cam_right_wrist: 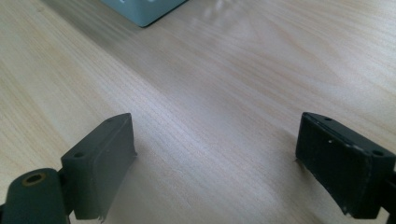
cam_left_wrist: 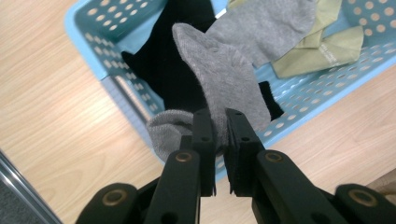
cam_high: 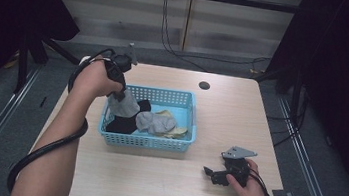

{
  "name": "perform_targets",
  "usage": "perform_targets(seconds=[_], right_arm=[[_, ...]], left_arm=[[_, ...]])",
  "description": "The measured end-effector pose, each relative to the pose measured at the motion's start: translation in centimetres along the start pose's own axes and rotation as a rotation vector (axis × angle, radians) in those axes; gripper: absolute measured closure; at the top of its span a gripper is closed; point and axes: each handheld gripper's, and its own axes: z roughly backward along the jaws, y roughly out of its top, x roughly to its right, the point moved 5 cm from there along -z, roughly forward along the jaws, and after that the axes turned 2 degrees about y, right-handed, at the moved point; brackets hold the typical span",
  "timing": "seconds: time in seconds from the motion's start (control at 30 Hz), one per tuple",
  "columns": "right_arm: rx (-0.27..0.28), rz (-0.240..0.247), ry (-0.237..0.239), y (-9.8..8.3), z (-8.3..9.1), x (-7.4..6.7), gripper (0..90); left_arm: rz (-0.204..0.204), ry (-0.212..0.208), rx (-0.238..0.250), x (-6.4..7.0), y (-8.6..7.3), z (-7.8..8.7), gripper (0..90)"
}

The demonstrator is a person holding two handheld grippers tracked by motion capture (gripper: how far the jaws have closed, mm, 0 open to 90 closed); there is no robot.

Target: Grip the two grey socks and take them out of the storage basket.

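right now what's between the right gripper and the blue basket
Nothing but bare wooden table. In the high view the right gripper rests apart from the basket, and the right gripper view shows plain wood up to the basket's corner.

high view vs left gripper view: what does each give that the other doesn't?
High view alone: the right gripper resting open on the table near the person's side, the left hand, and the whole blue basket with its place on the table.

Left gripper view alone: the jaws shut on the grey sock, pinched near its opening, and the perforated basket wall up close.

Both: the grey sock lifted over the basket's corner, a black sock, another grey sock and a yellowish one inside.
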Motion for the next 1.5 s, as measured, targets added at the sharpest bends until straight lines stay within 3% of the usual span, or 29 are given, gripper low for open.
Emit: perform_targets(seconds=[0.33,1.03,1.27,1.5], right_arm=[[0.0,0.0,0.0,0.0,0.0,0.0,11.1],[0.001,0.0,0.001,0.0,0.0,0.0,11.1],[0.004,0.001,0.001,0.0,0.0,0.0,11.1],[0.003,0.0,0.001,0.0,0.0,0.0,11.1]], left_arm=[[0.059,0.017,0.011,-2.5,-2.4,1.1,83.3],[0.177,0.021,0.038,-6.3,-7.2,0.9,83.0],[0.226,0.019,0.041,-7.4,-8.8,0.0,82.6],[0.261,0.012,0.028,-8.2,-10.0,-2.4,82.3]])
